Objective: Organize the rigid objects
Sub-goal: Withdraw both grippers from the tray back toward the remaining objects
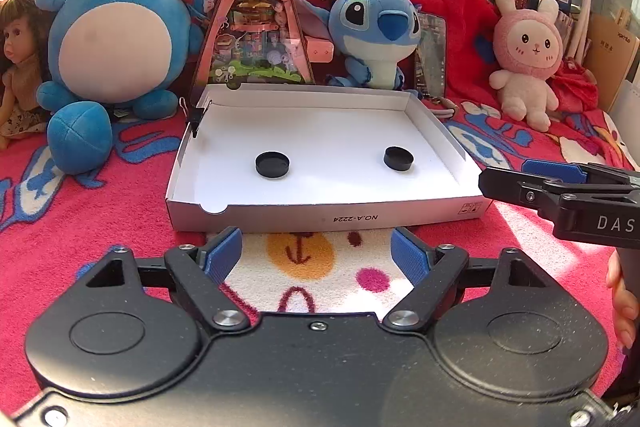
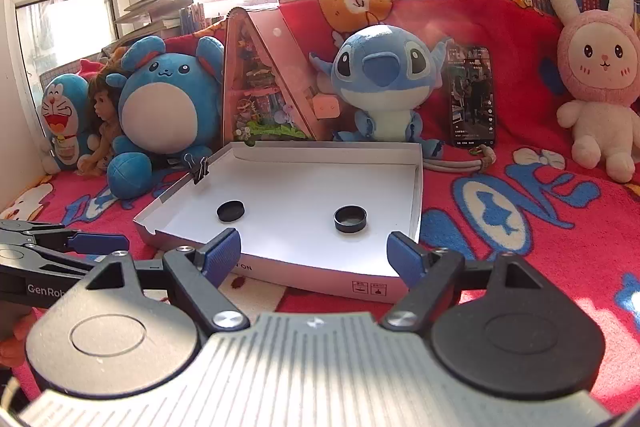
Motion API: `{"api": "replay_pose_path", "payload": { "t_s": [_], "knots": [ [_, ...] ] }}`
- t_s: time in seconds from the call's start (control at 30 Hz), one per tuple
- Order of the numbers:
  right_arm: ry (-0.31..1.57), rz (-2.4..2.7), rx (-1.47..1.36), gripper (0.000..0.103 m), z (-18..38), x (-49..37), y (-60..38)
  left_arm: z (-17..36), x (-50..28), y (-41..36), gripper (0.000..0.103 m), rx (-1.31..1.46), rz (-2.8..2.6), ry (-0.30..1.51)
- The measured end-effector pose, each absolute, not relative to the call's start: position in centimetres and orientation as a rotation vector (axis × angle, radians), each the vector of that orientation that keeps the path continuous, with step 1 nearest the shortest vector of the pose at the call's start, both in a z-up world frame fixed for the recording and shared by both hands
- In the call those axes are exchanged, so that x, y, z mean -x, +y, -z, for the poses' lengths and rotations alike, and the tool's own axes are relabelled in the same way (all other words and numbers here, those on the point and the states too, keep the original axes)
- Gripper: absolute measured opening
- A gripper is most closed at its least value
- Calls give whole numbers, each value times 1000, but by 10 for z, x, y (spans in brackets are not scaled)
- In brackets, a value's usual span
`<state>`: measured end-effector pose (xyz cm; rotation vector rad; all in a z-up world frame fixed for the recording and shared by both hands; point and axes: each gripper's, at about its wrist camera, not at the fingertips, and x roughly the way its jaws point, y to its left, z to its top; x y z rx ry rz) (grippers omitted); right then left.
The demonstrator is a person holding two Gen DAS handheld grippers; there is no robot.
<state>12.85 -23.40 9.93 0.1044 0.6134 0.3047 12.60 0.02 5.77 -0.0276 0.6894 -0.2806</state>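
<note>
A shallow white cardboard box [image 1: 436,131] lies open on the red blanket, also in the right wrist view [image 2: 416,195]. Inside it sit a flat black cap [image 1: 272,164] on the left, also in the right wrist view [image 2: 231,211], and a black ring-shaped piece [image 1: 398,158] on the right, whose hollow top shows in the right wrist view [image 2: 350,219]. My left gripper [image 1: 316,255] is open and empty just in front of the box. My right gripper [image 2: 314,255] is open and empty at the box's front right corner; it shows in the left wrist view [image 1: 520,179].
A black binder clip [image 2: 199,169] grips the box's left wall. Plush toys stand behind: a blue round one [image 1: 116,39], Stitch [image 1: 376,27], a pink rabbit [image 1: 528,55]. A triangular pink display [image 1: 256,15], a phone [image 2: 472,95] and a doll [image 1: 16,63] stand there too.
</note>
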Motion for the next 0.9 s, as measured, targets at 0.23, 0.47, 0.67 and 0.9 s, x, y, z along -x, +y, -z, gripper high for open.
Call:
{"api": "replay_pose_path", "payload": {
  "t_s": [0.23,0.47,0.67,0.9],
  "knots": [
    [593,-295,-133,89,-101,-107,-249,-61,-108,5,81,27,288,675],
    [581,-267,-169,89,-102,-90,-266,-62,-91,14,82,17,277,659],
    [584,-269,-215,89,-99,-68,-275,-60,-68,27,82,29,259,645],
    [596,-320,-255,89,-94,-39,-271,-48,-39,44,83,37,220,658]
  ]
}}
